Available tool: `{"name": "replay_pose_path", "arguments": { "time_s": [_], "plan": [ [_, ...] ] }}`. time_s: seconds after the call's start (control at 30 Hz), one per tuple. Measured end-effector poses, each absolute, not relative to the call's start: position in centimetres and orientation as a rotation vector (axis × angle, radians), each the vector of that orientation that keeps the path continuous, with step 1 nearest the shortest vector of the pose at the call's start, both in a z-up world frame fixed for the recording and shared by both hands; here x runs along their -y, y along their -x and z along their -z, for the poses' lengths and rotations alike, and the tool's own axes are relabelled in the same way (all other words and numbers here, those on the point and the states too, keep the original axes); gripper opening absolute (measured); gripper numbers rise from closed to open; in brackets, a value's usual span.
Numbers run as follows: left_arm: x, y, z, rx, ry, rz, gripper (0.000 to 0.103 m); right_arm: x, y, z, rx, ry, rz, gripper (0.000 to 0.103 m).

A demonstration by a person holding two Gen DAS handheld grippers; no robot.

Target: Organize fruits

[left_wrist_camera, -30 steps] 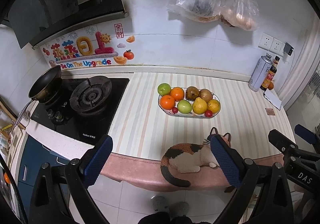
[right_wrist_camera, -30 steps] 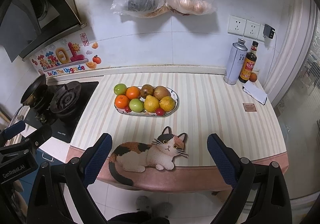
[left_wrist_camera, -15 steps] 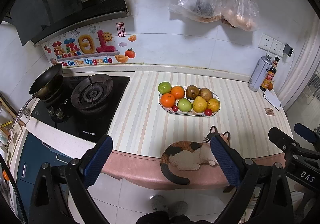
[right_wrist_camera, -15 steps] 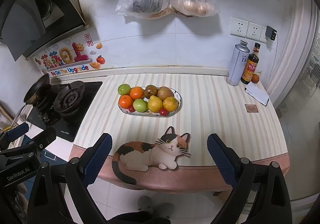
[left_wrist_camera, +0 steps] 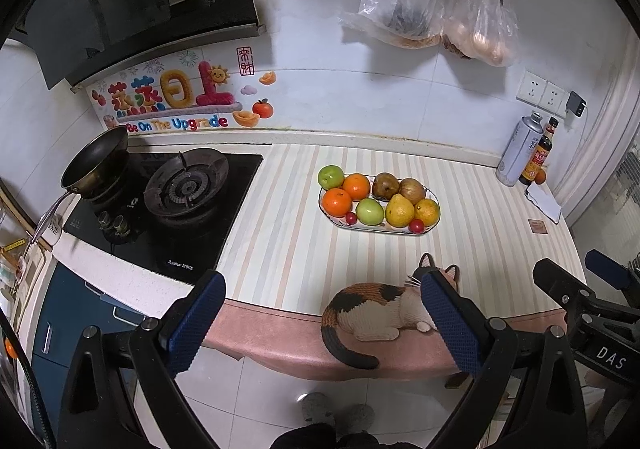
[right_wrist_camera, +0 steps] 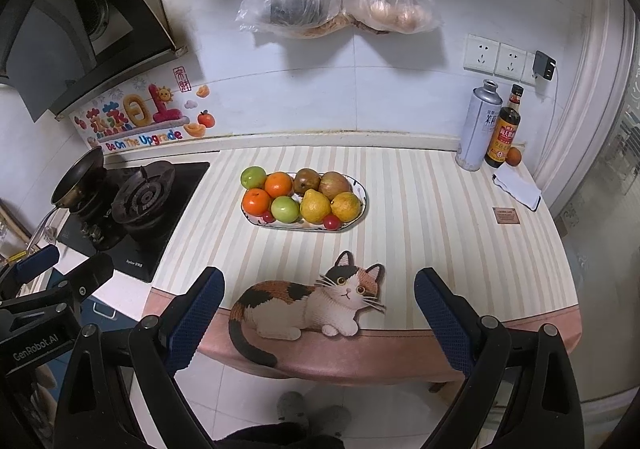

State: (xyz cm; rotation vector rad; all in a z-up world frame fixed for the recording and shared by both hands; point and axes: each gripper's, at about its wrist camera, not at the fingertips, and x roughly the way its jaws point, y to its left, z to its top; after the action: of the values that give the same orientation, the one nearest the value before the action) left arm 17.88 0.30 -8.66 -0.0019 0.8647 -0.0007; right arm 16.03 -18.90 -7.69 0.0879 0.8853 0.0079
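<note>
From your left wrist view, the left gripper (left_wrist_camera: 318, 323) hangs off the front edge of the bench (left_wrist_camera: 280, 249), jaws wide apart and holding nothing; over the last second the scene has only slid a little, so you have drifted slightly and nothing on the bench has moved. The fruits sit together on the oval plate (left_wrist_camera: 434, 197), well ahead of you at the middle of the bench: a green apple (left_wrist_camera: 331, 176) at the back left, two oranges, a second green one, two brownish pears, a yellow pear (left_wrist_camera: 399, 210), a yellow-orange citrus and two small red fruits at the front rim. In your right wrist view, the right gripper (right_wrist_camera: 318, 323) is likewise short of the bench, jaws spread and empty, and the view has shifted only slightly. The plate reads as neatly filled, which would fit either a finished arrangement or one waiting to be sorted; one small orange (right_wrist_camera: 513, 156) sits apart beside the bottles at the far right corner.
</note>
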Motion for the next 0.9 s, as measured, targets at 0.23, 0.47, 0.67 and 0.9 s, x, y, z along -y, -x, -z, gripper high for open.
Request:
{"name": "replay_pose_path", "arguments": {
  "time_s": [0.23,0.47,0.67,0.9],
  "plan": [
    [-0.21,-17.64,8.35,-0.865,0.002,0.005,0.100,18.89,-15.95,7.64,-0.885,-0.088,-0.011,0.098],
    [-0.10,-17.65,8.11,-0.860,0.000,0.010,0.100,18.82,-15.87,7.62,-0.884,-0.089,-0.013,0.098],
    [-0.03,-17.60,8.13,-0.860,0.001,0.010,0.100,18.73,-15.69,7.53,-0.883,-0.089,-0.013,0.098],
    [0.00,-17.63,7.96,-0.860,-0.001,0.014,0.100,18.45,-15.30,7.29,-0.883,-0.091,-0.017,0.098]
  ]
}}
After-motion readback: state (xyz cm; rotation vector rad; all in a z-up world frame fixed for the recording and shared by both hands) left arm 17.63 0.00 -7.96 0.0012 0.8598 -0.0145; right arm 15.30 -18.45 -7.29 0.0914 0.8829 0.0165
